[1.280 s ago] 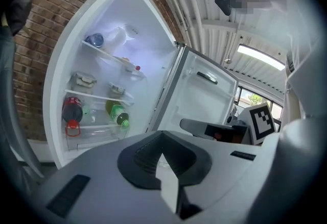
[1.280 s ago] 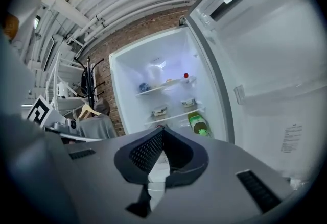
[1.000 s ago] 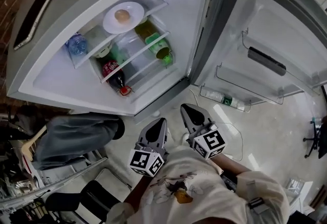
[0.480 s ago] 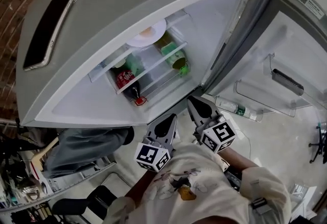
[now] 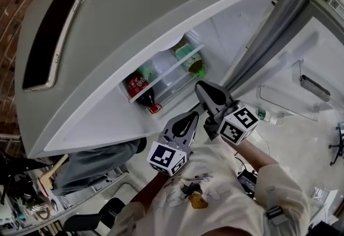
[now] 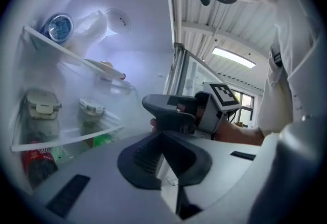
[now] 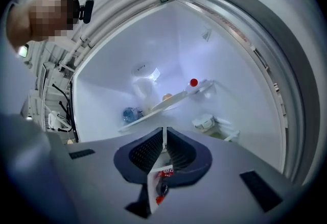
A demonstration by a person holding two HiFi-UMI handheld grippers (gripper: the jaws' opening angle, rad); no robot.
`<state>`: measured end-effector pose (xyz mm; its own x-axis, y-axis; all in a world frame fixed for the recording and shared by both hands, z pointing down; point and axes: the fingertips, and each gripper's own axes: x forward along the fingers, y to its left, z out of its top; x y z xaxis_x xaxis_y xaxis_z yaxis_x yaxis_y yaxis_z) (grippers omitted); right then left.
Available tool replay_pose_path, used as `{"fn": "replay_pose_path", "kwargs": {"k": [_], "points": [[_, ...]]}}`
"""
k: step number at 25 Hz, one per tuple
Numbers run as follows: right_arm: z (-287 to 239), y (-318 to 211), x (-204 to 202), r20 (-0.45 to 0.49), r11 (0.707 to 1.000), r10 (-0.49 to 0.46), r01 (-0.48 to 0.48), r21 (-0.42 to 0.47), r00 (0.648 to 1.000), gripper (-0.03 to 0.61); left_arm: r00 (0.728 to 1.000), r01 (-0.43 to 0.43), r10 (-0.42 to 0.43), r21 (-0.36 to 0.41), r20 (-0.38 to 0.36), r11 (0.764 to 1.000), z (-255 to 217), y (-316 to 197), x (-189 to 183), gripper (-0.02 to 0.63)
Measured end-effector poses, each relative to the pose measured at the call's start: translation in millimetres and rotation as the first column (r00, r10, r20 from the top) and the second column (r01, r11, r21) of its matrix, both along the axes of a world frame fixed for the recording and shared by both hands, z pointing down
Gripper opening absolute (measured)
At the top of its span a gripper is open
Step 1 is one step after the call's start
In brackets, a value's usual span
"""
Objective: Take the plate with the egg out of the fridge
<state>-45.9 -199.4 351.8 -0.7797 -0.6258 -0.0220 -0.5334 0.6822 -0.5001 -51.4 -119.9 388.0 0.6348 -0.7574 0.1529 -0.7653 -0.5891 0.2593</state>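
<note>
Kitchen-type room, pale tiled floor. The fridge (image 5: 107, 25) fills the upper left of the head view, and its door (image 5: 301, 68) is swung wide to the right so the shelves can be reached.

The plate (image 7: 171, 100) with the egg (image 7: 167, 97) sits on the top shelf, still inside. It shows edge-on at centre in the right gripper view and at upper left in the left gripper view. In the head view the fridge's top overhang hides it.

A cola bottle (image 5: 138, 87) and a green bottle (image 5: 193, 63) are on the lower shelves, and a water bottle (image 6: 60, 26) lies on the top shelf beside the plate.

The left gripper (image 5: 189, 118) and right gripper (image 5: 203, 88) are side by side at lower centre, in front of the opening and well short of the plate. Both sets of jaws are closed with nothing in them, probably because there is nothing to grab at this range. Both point roughly level at the shelves, lined up for a reach.

Judgement: approach stage, no contact yet. The jaws must open before meeting the plate rim. The plate needs to stay flat or the egg rolls.
</note>
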Motion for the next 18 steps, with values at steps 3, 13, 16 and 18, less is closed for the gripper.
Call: {"fn": "replay_pose_path", "kwargs": {"k": [3, 13, 16, 18], "points": [[-14, -7, -6, 0.001, 1.0, -0.004, 0.004, 0.03, 1.0, 0.008, 1.0, 0.015, -0.016, 0.046, 0.024, 0.999, -9, -1, -4, 0.008], [-34, -13, -15, 0.024, 0.999, -0.031, 0.03, 0.044, 0.999, 0.009, 0.995, 0.071, -0.077, 0.091, 0.065, 0.993, -23, -7, -10, 0.008], [-37, -17, -21, 0.065, 0.999, -0.041, 0.041, -0.001, 0.997, 0.018, 0.993, 0.09, -0.097, 0.108, 0.063, 0.99, -27, -10, -11, 0.008], [-39, -20, -26, 0.109, 0.997, -0.055, 0.059, -0.039, 0.993, 0.02, 0.991, 0.103, -0.111, 0.113, 0.072, 0.988, -28, -12, -14, 0.008]]}}
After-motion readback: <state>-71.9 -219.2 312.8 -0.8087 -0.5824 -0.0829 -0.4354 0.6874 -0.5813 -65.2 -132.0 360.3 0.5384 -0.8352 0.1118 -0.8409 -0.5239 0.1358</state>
